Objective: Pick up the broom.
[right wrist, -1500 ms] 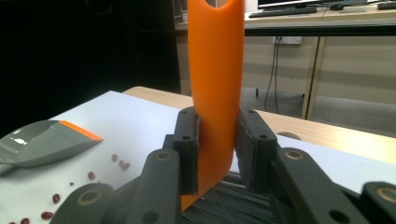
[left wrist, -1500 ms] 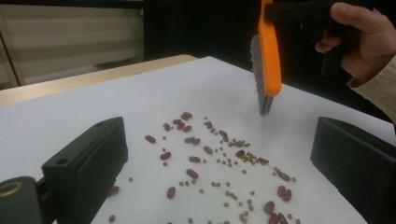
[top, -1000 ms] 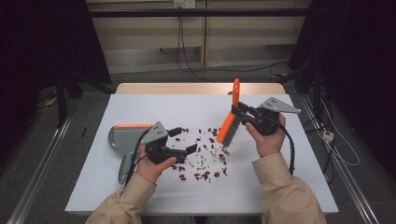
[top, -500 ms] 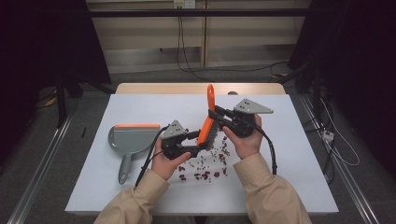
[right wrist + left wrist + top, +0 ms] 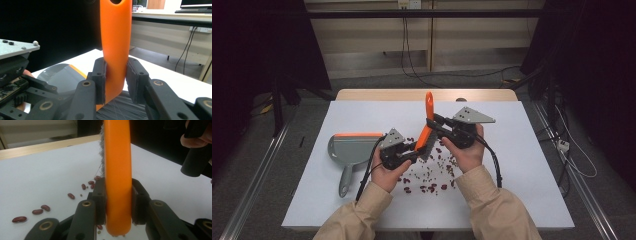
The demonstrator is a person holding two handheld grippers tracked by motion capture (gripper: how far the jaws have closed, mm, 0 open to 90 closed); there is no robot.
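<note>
Dark room all around, with a pale wall panel and some cables hanging at the back, and in the middle a white rectangular table (image 5: 522,165) with a wooden strip along its far edge. Biggest thing on it is the grey plastic dustpan with an orange lip (image 5: 348,150), lying flat on the left side with its handle pointing toward the person, well apart from the action.

Next down: the orange-handled hand brush with grey bristles (image 5: 427,125). It's up off the table near the centre, tilted, handle end pointing up and away, bristle end low over the mess. Both tools have it at once. The right gripper (image 5: 436,125) is clamped on the handle higher up; in the right gripper view its pads squeeze the orange handle from both sides with bristles showing just below. The left gripper (image 5: 418,148) has just been closing, and in the left gripper view its pads press on the lower orange part of the brush (image 5: 117,182), so it's gripping too.

Smallest stuff: scattered dark red kidney beans (image 5: 432,175) spread on the table under and in front of the brush, between the two sleeves, a few also lying loose near the left gripper's jaws.
</note>
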